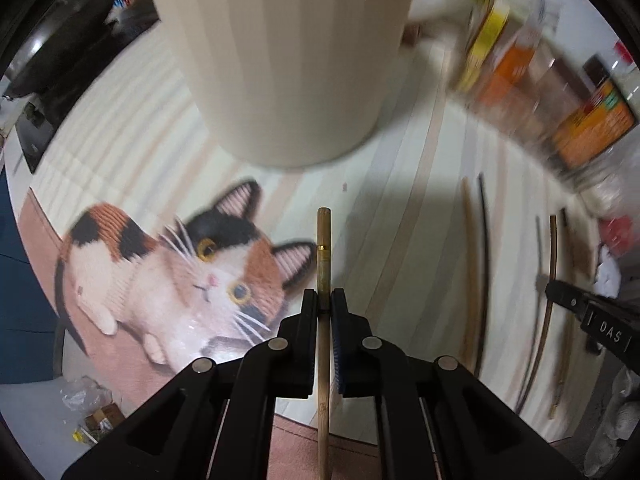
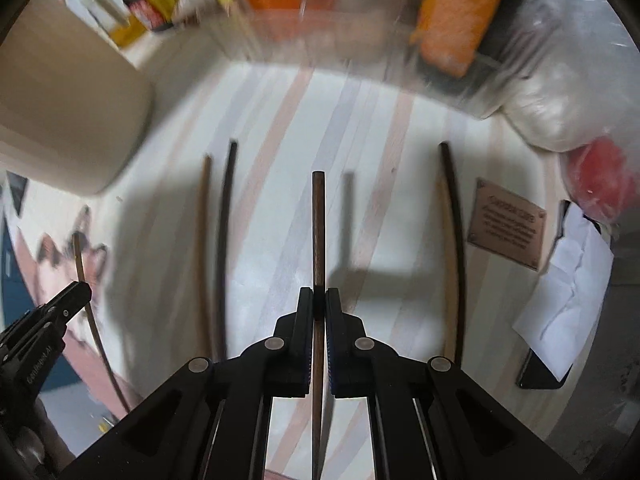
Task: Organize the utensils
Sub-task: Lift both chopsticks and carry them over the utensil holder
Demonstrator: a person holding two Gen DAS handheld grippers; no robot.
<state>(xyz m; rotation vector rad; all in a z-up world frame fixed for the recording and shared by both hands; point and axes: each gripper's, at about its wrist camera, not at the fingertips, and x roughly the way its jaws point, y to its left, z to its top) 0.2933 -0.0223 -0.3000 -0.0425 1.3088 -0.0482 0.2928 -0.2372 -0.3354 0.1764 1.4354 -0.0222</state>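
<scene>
A table (image 1: 132, 128) with a pale striped cloth fills both views; the stripes run cream, grey and soft pink. A calico cat (image 1: 180, 276) is printed on the cloth, on a pink patch (image 1: 36, 232). Beyond the table edge the floor (image 1: 24, 312) shows dark blue. A black stove (image 1: 60, 68) sits at the far left. Blurred boxes (image 1: 592, 120) and jars line the far edge. A white bag (image 2: 560, 92), a small plaque (image 2: 506, 224) and white paper (image 2: 568, 300) lie at the right. Light falls from above, casting soft shadows.
</scene>
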